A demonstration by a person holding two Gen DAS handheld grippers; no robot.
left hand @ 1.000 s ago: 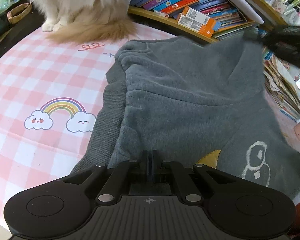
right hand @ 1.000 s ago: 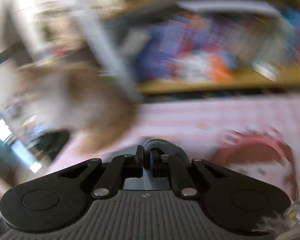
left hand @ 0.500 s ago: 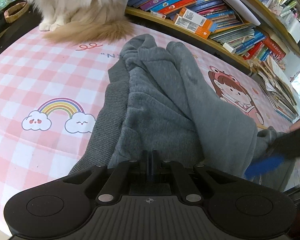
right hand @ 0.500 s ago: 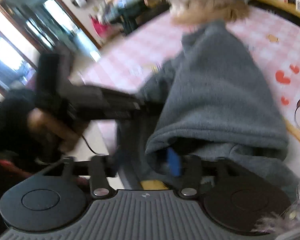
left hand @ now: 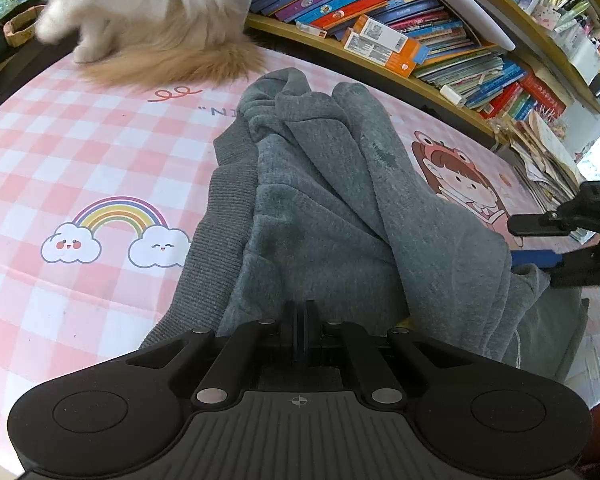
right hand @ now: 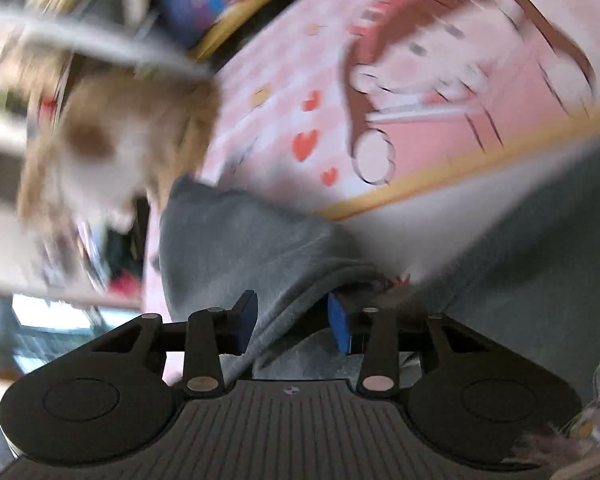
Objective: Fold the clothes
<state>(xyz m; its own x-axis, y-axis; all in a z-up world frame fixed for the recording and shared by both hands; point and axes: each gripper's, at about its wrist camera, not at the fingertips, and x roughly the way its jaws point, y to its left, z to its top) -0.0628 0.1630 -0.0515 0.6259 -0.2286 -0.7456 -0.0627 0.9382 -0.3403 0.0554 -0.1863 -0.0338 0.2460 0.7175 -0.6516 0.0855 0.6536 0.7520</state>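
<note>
— Grey fleece, that sweatshirt (left hand: 332, 216), heaped in long folds down the middle of the pink checked tablecloth (left hand: 60, 152), with its ribbed hem trailing along the left side.

— And the left gripper (left hand: 300, 316)?

— Its two fingers are pressed flat together at the near edge of the sweatshirt. Whether any cloth is nipped between them I cannot tell; the fabric lies right up against them.

— The right gripper (right hand: 292, 320)?

— Its blue pads (right hand: 246, 316) stand apart, and a rolled edge of the grey cloth runs through the gap between them, not squeezed. From the left camera you see it at the far right side of the garment, touching the bunched cloth there.

— What else is on the table?

— A fluffy cream and ginger cat (left hand: 148, 20) at the far edge, well apart from the sweatshirt. A rainbow with two clouds (left hand: 116, 232) is printed on the cloth to the left of the garment, a cartoon girl (left hand: 460, 180) to the right. Behind the table is a shelf of books (left hand: 380, 12). The right camera's view is badly smeared.
</note>
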